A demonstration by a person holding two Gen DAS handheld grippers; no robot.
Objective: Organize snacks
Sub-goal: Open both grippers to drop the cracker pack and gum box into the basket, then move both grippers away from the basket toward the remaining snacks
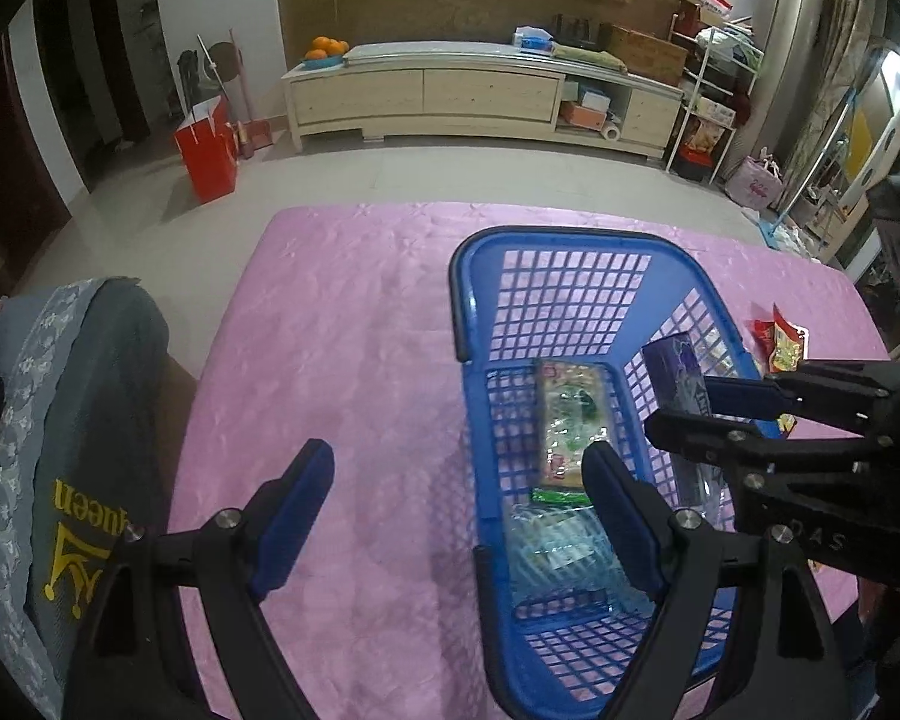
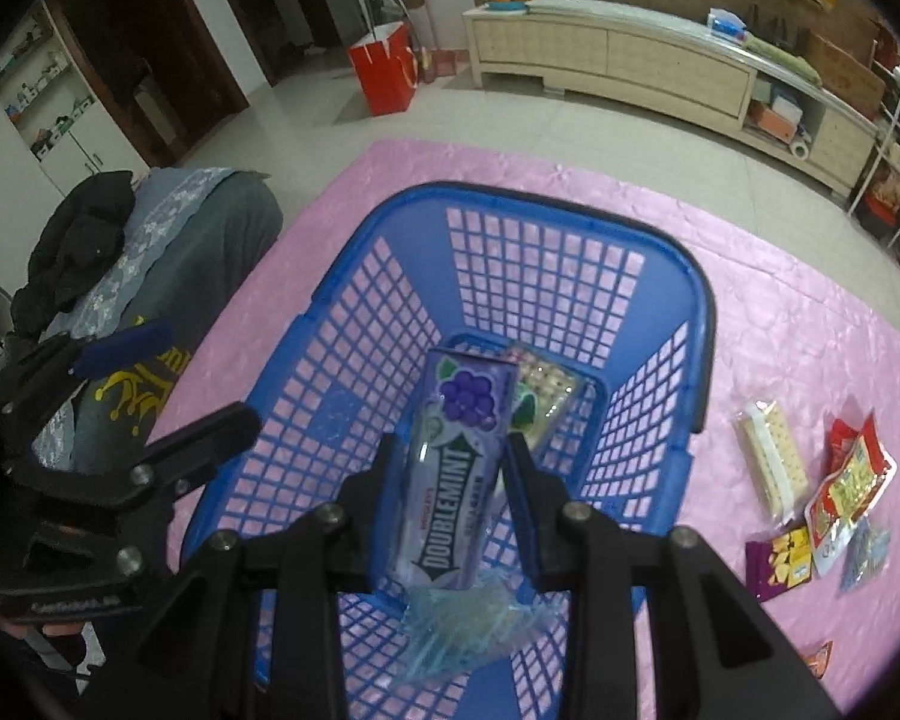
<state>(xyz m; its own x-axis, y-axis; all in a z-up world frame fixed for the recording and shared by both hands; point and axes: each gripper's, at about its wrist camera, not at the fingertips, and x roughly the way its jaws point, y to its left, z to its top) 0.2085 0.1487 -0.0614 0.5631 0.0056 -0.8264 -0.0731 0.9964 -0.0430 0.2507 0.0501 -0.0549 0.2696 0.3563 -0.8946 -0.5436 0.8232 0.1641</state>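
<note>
Pink shiny cloth (image 1: 342,324) covers our table, and behind it we see a pale tiled floor (image 1: 450,174), a long light-wood cabinet (image 1: 426,93) and a red paper bag (image 1: 205,147).

Our right gripper (image 2: 447,480) squeezes a long purple gum pack with grapes on it (image 2: 450,456) between its two black fingers (image 2: 384,480). We hold the pack just above the inside of the blue plastic basket with a grid of holes (image 2: 699,324). Our right gripper points steeply down.

Our left gripper (image 1: 456,510) has its two blue-padded fingers (image 1: 297,504) spread wide with nothing between them. One finger hangs over the pink cloth and the other over the basket. It also points down.

Inside the basket we count two snacks lying flat: one long green and clear pack (image 1: 570,420) and one crinkly clear bag (image 1: 555,546).

On the cloth beside the basket we count one pale cracker pack (image 2: 771,456), one red and yellow pouch (image 2: 852,474), one small purple packet (image 2: 780,558) and one bluish clear packet (image 2: 865,552), all close together. An orange-red packet (image 2: 821,657) peeks in at the edge.
</note>
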